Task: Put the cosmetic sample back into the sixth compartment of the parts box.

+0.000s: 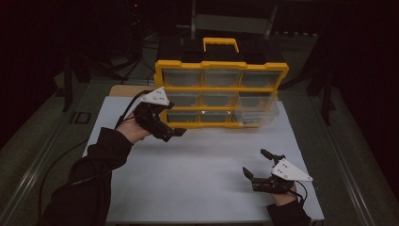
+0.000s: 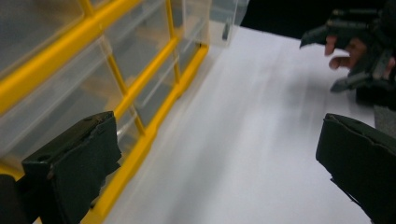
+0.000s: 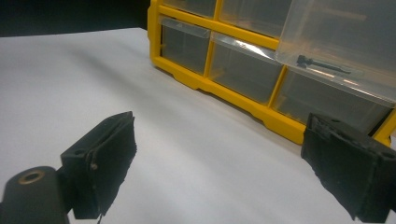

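Left gripper (image 1: 181, 132), jaws spread, beside the yellow drawer organizer (image 1: 221, 94); the protruding clear drawer (image 1: 256, 113), right of centre, could slide out if bumped.

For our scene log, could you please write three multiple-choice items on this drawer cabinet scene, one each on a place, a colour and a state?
1. Where is the left claw?
A. at the lower left corner of the drawer cabinet
B. at the table's near edge
C. above the handle

2. What colour is the cabinet's frame?
A. red
B. yellow
C. green

3. How is the right claw?
A. shut on a drawer
B. shut on a screw
C. open, holding nothing

Answers:
1 A: the high view shows it by that corner.
2 B: the frame is yellow in all views.
3 C: the right gripper view shows its jaws wide apart over bare table.
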A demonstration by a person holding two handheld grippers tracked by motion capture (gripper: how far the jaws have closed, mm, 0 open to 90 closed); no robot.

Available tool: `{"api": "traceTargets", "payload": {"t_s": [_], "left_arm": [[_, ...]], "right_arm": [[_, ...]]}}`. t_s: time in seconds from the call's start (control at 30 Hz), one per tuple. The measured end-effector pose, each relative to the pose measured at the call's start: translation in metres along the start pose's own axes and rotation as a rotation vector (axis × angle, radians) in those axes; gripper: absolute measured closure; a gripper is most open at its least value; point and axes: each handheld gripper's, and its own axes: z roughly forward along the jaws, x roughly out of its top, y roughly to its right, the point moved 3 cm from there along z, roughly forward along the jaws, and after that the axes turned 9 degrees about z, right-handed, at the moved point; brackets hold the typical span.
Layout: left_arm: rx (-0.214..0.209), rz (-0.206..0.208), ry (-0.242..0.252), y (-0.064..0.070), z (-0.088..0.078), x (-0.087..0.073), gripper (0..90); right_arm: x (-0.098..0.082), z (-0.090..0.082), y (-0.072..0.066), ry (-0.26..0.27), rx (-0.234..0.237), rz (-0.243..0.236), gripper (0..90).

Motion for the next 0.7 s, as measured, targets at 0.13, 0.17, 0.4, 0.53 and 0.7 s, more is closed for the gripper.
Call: {"api": "traceTargets", "payload": {"t_s": [0.13, 0.17, 0.4, 0.53, 0.7], "left_arm": [[0.007, -0.022, 0.007, 0.004, -0.009, -0.015, 0.1], [0.017, -0.026, 0.006, 0.005, -0.011, -0.019, 0.1], [0.058, -0.073, 0.017, 0.012, -0.023, -0.050, 0.1], [0.086, -0.102, 0.013, 0.014, -0.031, -0.068, 0.1], [0.118, -0.130, 0.014, 0.018, -0.039, -0.083, 0.1]], "right_arm": [[0.000, 0.000, 0.000, -0.001, -0.001, -0.003, 10.1], [0.000, 0.000, 0.000, 0.002, -0.001, -0.002, 10.1], [0.001, 0.000, 0.000, 0.002, 0.002, -0.002, 10.1], [0.000, 0.001, 0.000, 0.000, 0.001, -0.005, 10.2], [0.000, 0.001, -0.001, 0.001, 0.001, -0.006, 10.1]]}}
